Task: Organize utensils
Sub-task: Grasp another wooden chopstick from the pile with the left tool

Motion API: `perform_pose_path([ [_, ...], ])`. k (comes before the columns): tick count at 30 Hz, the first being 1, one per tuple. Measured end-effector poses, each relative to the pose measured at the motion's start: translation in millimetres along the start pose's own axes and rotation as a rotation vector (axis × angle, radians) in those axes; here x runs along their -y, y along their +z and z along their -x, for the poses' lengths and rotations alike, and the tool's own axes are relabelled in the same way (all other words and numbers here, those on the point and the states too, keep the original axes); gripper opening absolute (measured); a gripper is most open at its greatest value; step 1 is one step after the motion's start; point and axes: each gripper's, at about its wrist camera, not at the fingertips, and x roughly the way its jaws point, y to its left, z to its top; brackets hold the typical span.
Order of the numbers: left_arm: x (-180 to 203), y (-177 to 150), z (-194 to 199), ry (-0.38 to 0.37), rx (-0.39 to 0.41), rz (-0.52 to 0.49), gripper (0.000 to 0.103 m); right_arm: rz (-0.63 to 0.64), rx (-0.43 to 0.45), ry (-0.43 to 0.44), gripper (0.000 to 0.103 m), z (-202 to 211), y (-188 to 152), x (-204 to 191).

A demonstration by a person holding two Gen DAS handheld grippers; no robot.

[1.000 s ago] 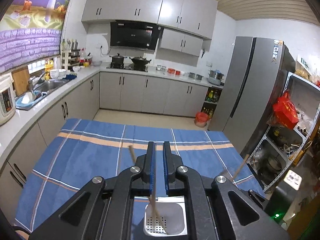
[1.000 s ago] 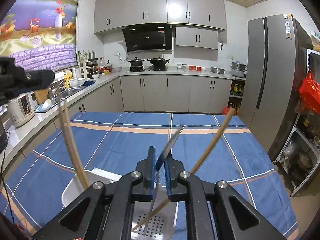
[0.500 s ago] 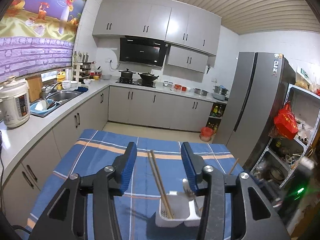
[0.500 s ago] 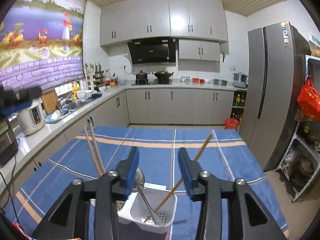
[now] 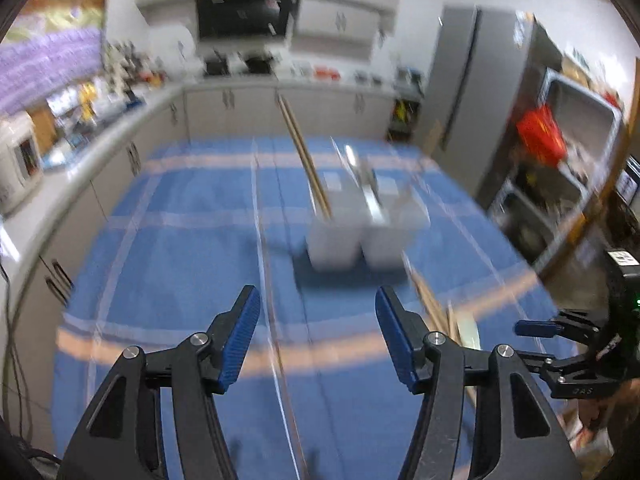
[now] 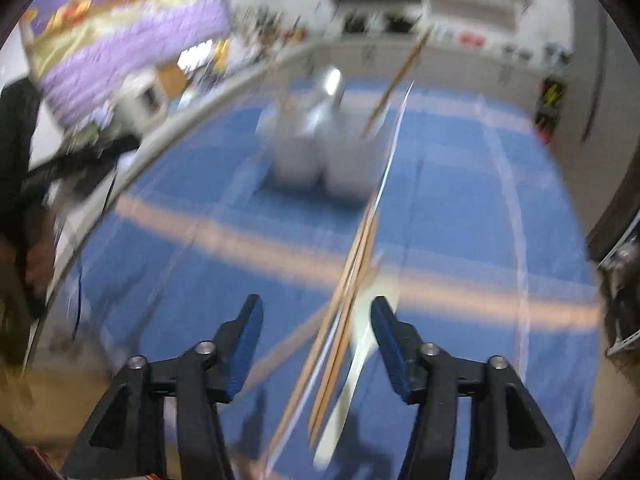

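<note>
Jaws of left gripper [image 5: 318,320] opening, nothing between them. Right gripper [image 6: 316,322] jaws closing, unclamped; chopsticks [image 6: 344,316] lie on tablecloth [image 6: 460,208] beneath. Utensil holder [image 5: 360,232] stands ahead.

Grey cabinets [image 5: 320,108], steel fridge [image 5: 472,80], wall mural [image 6: 132,28]

Holder: we see a white two-compartment utensil holder [image 5: 362,232] upright on the blue plaid cloth.
Standing utensils: wooden chopsticks [image 5: 306,160] lean in its left compartment; we make out a blurred metal utensil [image 5: 366,184] beside them.
Loose utensils: chopsticks [image 6: 348,312] and a pale utensil [image 6: 352,380] lie flat nearer us.
</note>
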Motion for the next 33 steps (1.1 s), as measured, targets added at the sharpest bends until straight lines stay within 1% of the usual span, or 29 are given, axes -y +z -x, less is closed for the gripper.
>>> perform_pose_path([
  [1, 1, -12, -3, -0.02, -0.047, -0.001, 0.059, 0.009, -0.05, 0.031, 0.047, -4, -15, -3],
  [3, 2, -28, -9, -0.027, -0.103, 0.009, 0.059, 0.037, -0.116, 0.083, 0.047, -9, -34, -10],
  [4, 2, -34, -13, -0.03, -0.128, 0.021, 0.059, 0.071, -0.157, 0.112, 0.047, -12, -42, -16],
  [5, 2, -39, -16, -0.04, -0.151, 0.035, 0.059, 0.095, -0.186, 0.129, 0.047, -16, -46, -22],
  [7, 3, -48, -24, -0.068, -0.188, 0.064, 0.059, 0.117, -0.216, 0.143, 0.047, -21, -53, -30],
  [9, 10, -50, -29, -0.093, -0.206, 0.071, 0.059, 0.098, -0.223, 0.159, 0.045, -22, -60, -35],
  [11, 21, -50, -35, -0.107, -0.223, 0.053, 0.059, 0.109, -0.226, 0.161, 0.045, -19, -65, -39],
  [14, 47, -50, -47, -0.142, -0.249, -0.005, 0.059, 0.156, -0.246, 0.153, 0.045, -13, -76, -46],
  [18, 84, -49, -72, -0.198, -0.297, -0.093, 0.059, 0.228, -0.249, 0.146, 0.045, -9, -87, -62],
  [21, 107, -52, -91, -0.223, -0.336, -0.149, 0.059, 0.258, -0.234, 0.121, 0.045, -11, -89, -72],
  [27, 137, -64, -114, -0.231, -0.396, -0.246, 0.058, 0.298, -0.207, 0.061, 0.042, -20, -97, -80],
  [29, 142, -67, -121, -0.221, -0.416, -0.262, 0.045, 0.335, -0.21, 0.049, 0.039, -24, -99, -86],
  [30, 143, -70, -126, -0.197, -0.438, -0.269, 0.025, 0.349, -0.21, 0.044, 0.038, -26, -99, -88],
  [31, 143, -71, -129, -0.178, -0.444, -0.271, 0.01, 0.363, -0.202, 0.039, 0.037, -27, -99, -90],
  [32, 142, -70, -129, -0.152, -0.426, -0.273, 0.007, 0.382, -0.2, 0.033, 0.035, -29, -96, -94],
  [33, 139, -69, -130, -0.15, -0.432, -0.261, 0.006, 0.396, -0.201, 0.028, 0.03, -31, -95, -96],
])
